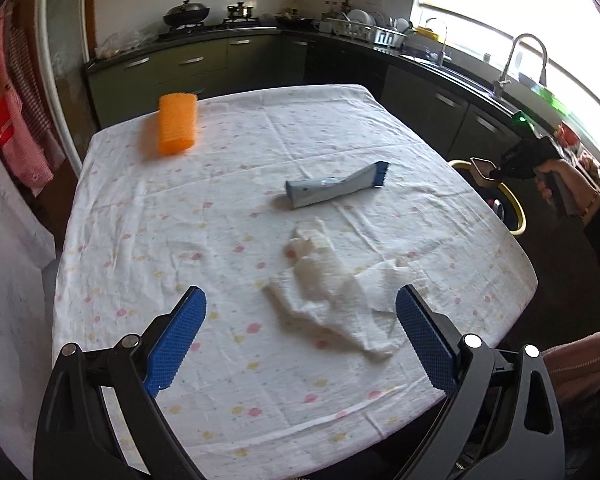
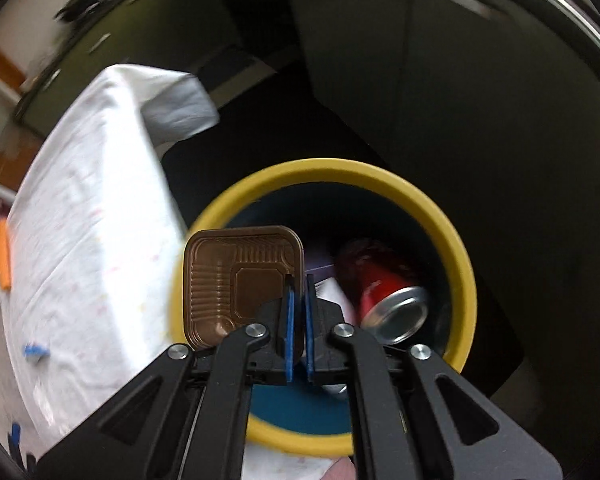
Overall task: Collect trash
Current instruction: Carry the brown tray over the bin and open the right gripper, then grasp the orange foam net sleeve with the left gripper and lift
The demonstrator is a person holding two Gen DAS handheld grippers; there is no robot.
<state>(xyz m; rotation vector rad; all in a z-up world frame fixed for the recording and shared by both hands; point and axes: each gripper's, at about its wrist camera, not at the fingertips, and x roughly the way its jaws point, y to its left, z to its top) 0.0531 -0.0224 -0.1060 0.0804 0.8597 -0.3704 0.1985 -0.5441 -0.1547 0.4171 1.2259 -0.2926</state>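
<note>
My right gripper [image 2: 299,280] is shut on the edge of a brown plastic tray [image 2: 240,284] and holds it over the yellow-rimmed bin [image 2: 456,248]; the tray [image 1: 485,169] and bin [image 1: 518,212] also show in the left wrist view, right of the table. A red can [image 2: 384,292] and paper lie inside the bin. My left gripper [image 1: 300,308] is open above the table, its blue pads either side of a crumpled white tissue [image 1: 332,292]. A squeezed blue-and-white tube [image 1: 336,188] lies beyond the tissue.
An orange ridged block [image 1: 177,123] stands at the table's far left. The table [image 1: 140,240] has a white spotted cloth. Kitchen counters [image 1: 236,40], a stove with pots and a sink with a tap [image 1: 524,60] run behind and to the right.
</note>
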